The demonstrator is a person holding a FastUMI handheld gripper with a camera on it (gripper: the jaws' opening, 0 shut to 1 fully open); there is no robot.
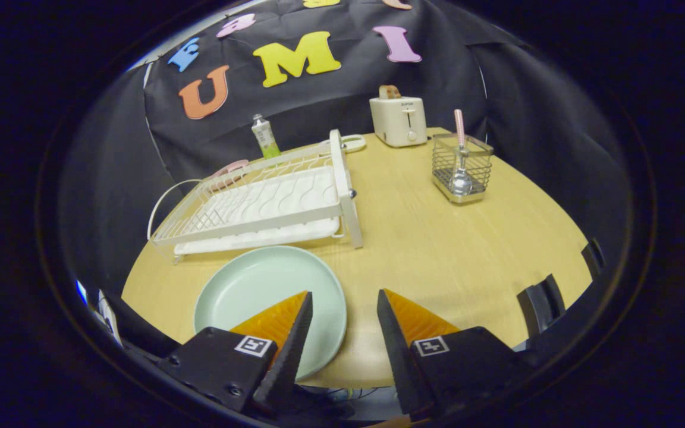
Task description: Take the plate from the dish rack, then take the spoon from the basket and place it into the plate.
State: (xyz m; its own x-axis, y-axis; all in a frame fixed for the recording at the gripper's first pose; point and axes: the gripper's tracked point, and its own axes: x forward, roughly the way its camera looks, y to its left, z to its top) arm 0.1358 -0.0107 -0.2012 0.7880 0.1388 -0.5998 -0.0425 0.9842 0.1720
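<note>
Claw (pixel 342 309) at lower centre gapes empty; plate (pixel 259 291) lies flat on worktop (pixel 437 249) below the dish rack (pixel 271 202). Spoon (pixel 460 172) waits in basket (pixel 462 169), upper right: reach there next.

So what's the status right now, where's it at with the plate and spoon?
Gripper open, empty. Plate on table beside rack. Spoon in basket. Path looks clear.

Matt wood-grain table (pixel 437 249), shiny wire basket (pixel 461 166), smooth, perhaps plastic plate (pixel 259 285).
</note>
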